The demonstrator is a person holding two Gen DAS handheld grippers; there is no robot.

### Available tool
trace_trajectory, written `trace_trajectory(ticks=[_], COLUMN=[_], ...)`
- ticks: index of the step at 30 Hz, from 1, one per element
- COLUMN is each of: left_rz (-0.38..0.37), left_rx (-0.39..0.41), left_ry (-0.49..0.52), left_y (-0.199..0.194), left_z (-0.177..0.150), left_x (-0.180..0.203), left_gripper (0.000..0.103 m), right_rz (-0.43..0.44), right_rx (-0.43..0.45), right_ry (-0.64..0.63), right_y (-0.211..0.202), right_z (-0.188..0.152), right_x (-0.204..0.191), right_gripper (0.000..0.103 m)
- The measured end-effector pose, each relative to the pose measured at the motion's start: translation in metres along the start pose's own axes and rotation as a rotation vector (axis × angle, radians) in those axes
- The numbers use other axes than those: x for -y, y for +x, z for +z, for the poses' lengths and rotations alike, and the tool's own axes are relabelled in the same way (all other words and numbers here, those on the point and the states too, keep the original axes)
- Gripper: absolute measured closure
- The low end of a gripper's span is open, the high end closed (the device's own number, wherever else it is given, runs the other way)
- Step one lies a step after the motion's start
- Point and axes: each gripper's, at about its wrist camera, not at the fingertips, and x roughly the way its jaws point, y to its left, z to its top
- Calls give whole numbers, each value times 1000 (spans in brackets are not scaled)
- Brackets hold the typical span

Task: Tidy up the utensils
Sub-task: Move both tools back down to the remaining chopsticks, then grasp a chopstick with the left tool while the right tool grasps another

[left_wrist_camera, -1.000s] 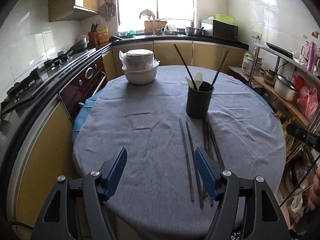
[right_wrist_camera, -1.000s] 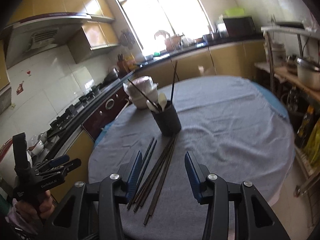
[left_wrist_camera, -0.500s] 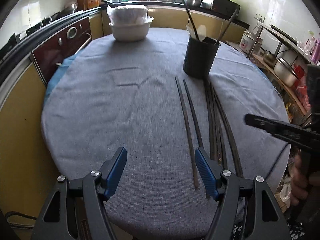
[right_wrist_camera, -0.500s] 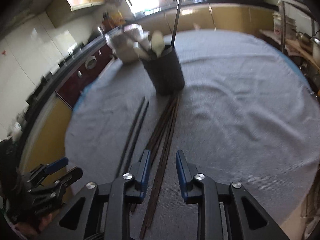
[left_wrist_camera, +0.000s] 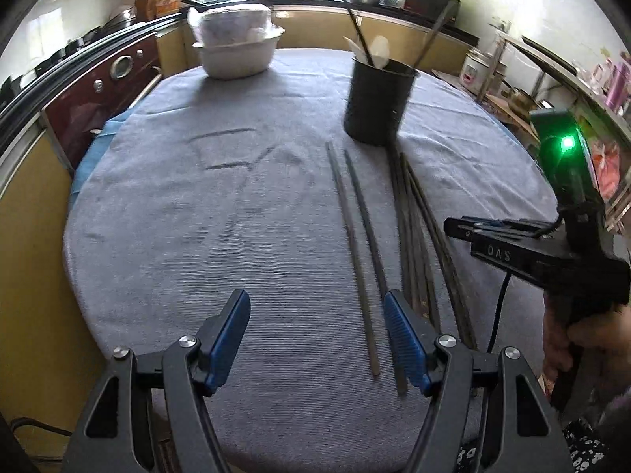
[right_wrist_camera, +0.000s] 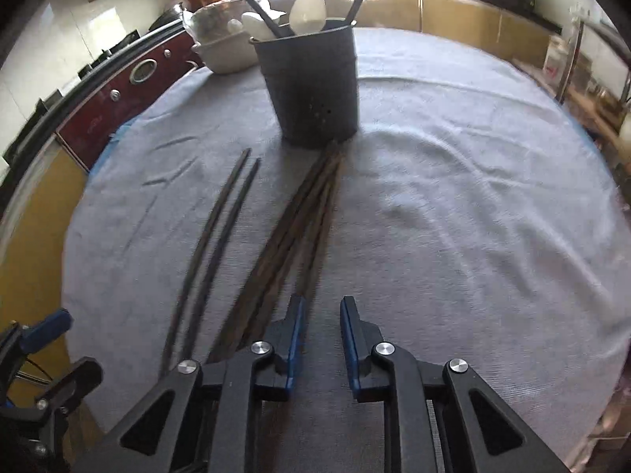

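On the grey cloth-covered round table [left_wrist_camera: 197,236] stands a dark utensil holder [left_wrist_camera: 376,102] with chopsticks and white spoons in it. In front of it lie a separate pair of dark chopsticks [left_wrist_camera: 355,236] and a bundle of several chopsticks [left_wrist_camera: 418,236]. My left gripper [left_wrist_camera: 315,335] is open above the cloth, its right finger beside the pair's near ends. My right gripper [right_wrist_camera: 321,331] has its jaws closing to a narrow gap. Only cloth shows between them, and the bundle [right_wrist_camera: 299,228] runs just past its left finger. The holder [right_wrist_camera: 315,86] stands straight ahead.
A stack of white bowls [left_wrist_camera: 236,51] under plastic sits at the table's far left. A dark red oven front [left_wrist_camera: 98,94] and counter run along the left. Shelves with pots [left_wrist_camera: 512,90] stand to the right. A person's hand [left_wrist_camera: 572,347] holds the right gripper.
Both grippers have come down and tilted toward the table. The right one has moved in over the near ends of the bundle while its jaws narrowed. The left jaws kept their width.
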Motion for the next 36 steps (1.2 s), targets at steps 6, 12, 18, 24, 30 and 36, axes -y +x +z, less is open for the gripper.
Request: trace_trajectory(ticks=[6,12,18,24,30,36], left_rz=[-68,-70,18,13,-32,-56], left_rx=[-50,-106,-102,-65,-24,-47], left_ry=[58,42,-27,-34,60,150], left_y=[17,35,38,30,30,63], left_z=[-1,-6,-7,-7,9,31], left_x=[18,20,-4,-7,19,52], left_gripper=[32,32,32,32,32,32], right_rz=[99,139,78,48,141,153], right_rx=[27,-13,-8,-9,44,25], right_ry=[96,20,-30,93,227,272], right_y=[-13,-4,7,1,-21,-18], right_z=[4,12,9,7,5,0], right_x=[25,4,-6,35,72,81], right_gripper=[88,87,87,87,87,87])
